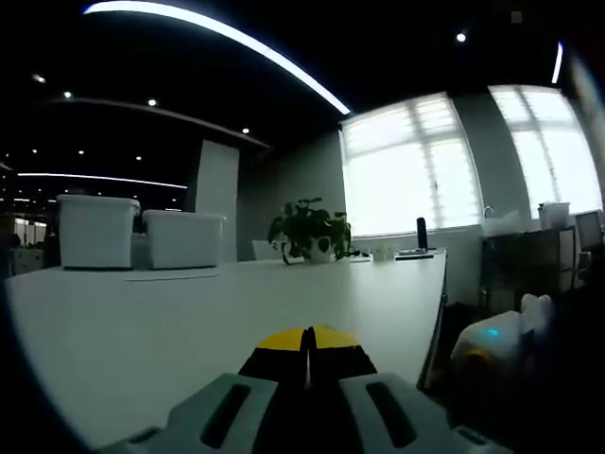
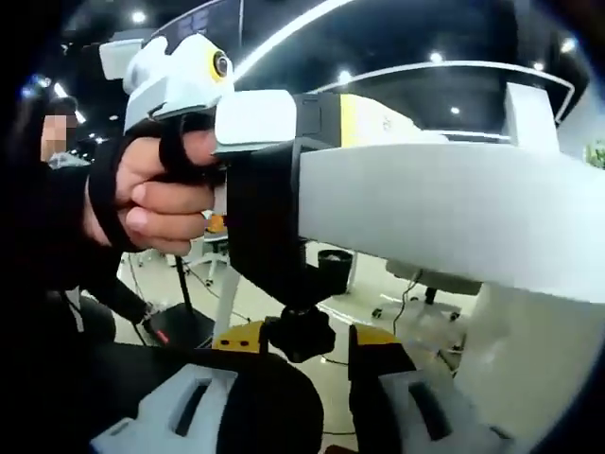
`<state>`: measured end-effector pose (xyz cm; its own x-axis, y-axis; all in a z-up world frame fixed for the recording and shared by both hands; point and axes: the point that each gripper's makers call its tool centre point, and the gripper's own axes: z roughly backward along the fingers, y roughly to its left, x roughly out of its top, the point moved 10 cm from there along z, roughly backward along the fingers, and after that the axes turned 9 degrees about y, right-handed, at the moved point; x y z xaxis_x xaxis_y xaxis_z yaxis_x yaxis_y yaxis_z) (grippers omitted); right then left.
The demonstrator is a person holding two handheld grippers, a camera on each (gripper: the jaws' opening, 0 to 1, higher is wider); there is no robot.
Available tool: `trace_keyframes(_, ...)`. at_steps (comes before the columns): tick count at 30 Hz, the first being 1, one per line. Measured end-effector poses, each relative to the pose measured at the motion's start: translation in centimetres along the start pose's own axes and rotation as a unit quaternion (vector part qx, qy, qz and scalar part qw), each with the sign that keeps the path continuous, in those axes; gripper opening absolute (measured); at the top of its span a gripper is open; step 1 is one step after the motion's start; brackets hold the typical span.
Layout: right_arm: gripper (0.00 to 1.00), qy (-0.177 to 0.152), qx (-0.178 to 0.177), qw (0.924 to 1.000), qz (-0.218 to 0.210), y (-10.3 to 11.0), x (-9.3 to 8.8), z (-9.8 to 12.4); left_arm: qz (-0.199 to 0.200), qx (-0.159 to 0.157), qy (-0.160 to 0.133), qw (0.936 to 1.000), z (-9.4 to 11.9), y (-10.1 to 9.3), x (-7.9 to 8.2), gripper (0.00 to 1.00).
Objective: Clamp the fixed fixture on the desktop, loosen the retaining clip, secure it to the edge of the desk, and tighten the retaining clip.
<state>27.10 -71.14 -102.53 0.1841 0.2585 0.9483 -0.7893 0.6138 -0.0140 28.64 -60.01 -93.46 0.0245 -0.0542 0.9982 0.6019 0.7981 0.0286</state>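
In the left gripper view, the left claw point(image 1: 307, 352) lies low over the white bench point(image 1: 142, 322), its yellow-tipped jaws pressed together on nothing. In the right gripper view, a gloved hand point(image 2: 151, 194) grips the other gripper's handle at the bench edge, where the black fixture point(image 2: 269, 227) clamps the slab; its knob point(image 2: 299, 333) hangs between the right claw's point(image 2: 301, 342) parted jaws.
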Motion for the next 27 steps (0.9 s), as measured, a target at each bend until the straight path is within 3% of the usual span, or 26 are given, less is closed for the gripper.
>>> trace_keyframes(5, 0.40, -0.005, -0.107, 0.9941, -0.017, 2.2, 0.2, 0.8, -0.003, -0.001, -0.003, 1.0000, 0.0, 0.0, 0.0, 0.01)
trace_keyframes(8, 0.53, -0.012, -0.190, 0.9806, -0.046, 3.7, 0.4, 0.7, -0.006, -0.004, -0.006, 1.0000, -0.1, 0.1, 0.0, 0.01)
trace_keyframes(13, 0.51, 0.008, -0.259, 0.9635, -0.069, 5.7, 0.0, -0.3, -0.010, -0.008, -0.009, 0.9999, -0.1, 0.1, 0.0, 0.01)
trace_keyframes(15, 0.50, 0.023, -0.275, 0.9581, -0.077, 5.7, -0.3, -0.5, -0.010, -0.010, -0.009, 0.9999, -0.1, 0.0, 0.0, 0.01)
trace_keyframes(20, 0.45, 0.022, -0.290, 0.9530, -0.085, 5.2, -0.2, -0.5, -0.013, -0.014, -0.012, 0.9997, 0.0, 0.0, 0.1, 0.01)
trace_keyframes(27, 0.33, 0.021, -0.299, 0.9512, -0.072, 5.3, 0.5, -1.1, -0.015, -0.015, -0.013, 0.9997, 0.0, 0.0, 0.1, 0.01)
